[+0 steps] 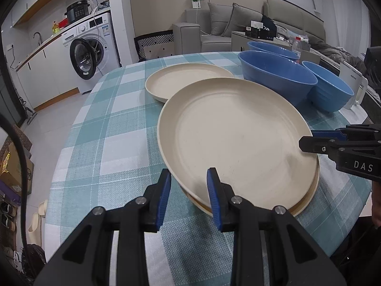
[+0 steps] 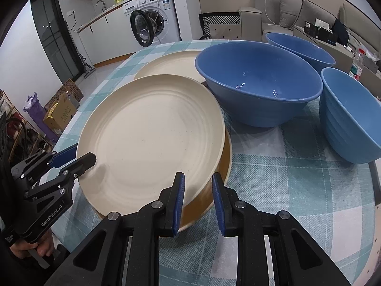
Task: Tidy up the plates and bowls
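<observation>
A large cream plate hangs tilted between both grippers. My left gripper is shut on its near-left rim. My right gripper is shut on the opposite rim. Right under it lies a second plate, whose rim shows along one side. A third cream plate lies farther back on the table, partly hidden by the held one. Three blue bowls stand apart at the back right, the smallest nearest the right edge.
The round table wears a teal checked cloth. A white jug stands behind the small bowl and a plastic bottle beyond the table. A washing machine and a sofa stand across the room.
</observation>
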Tool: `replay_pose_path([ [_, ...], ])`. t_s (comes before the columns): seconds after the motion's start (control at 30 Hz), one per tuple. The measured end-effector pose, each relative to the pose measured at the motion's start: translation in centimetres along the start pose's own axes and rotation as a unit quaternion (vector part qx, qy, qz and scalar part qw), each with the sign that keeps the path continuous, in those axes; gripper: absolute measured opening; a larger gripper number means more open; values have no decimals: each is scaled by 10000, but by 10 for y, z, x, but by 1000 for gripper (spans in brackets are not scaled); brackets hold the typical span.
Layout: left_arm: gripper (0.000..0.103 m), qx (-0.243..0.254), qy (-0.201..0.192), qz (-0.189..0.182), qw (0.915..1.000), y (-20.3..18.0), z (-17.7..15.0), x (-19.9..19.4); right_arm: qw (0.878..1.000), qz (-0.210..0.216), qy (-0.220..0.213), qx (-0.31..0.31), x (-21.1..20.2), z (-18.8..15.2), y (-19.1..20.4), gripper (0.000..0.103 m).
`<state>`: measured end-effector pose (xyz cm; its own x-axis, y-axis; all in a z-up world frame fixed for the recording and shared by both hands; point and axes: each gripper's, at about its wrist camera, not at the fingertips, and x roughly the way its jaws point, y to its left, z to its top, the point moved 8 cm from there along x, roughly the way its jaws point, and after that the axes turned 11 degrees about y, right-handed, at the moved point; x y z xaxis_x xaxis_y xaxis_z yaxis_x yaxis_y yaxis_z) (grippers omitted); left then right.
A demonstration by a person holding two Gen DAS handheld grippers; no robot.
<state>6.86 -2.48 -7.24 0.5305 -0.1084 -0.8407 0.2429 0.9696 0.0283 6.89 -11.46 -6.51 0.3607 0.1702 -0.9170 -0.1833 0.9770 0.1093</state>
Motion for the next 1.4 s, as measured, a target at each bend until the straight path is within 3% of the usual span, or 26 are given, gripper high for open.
replay_pose_path([
  [0.7, 34, 352, 171, 121, 9992, -13, -5, 5, 9993, -336, 71, -136, -3, -7, -6, 24],
  [0.87, 41, 431, 162, 67, 9989, -16, -6, 5, 9991, -387, 84, -169, -1, -7, -6, 25],
  [1.4, 50, 414, 249, -1, 9988, -18, -7, 9, 9994, -273, 97, -170, 1, -8, -4, 34],
])
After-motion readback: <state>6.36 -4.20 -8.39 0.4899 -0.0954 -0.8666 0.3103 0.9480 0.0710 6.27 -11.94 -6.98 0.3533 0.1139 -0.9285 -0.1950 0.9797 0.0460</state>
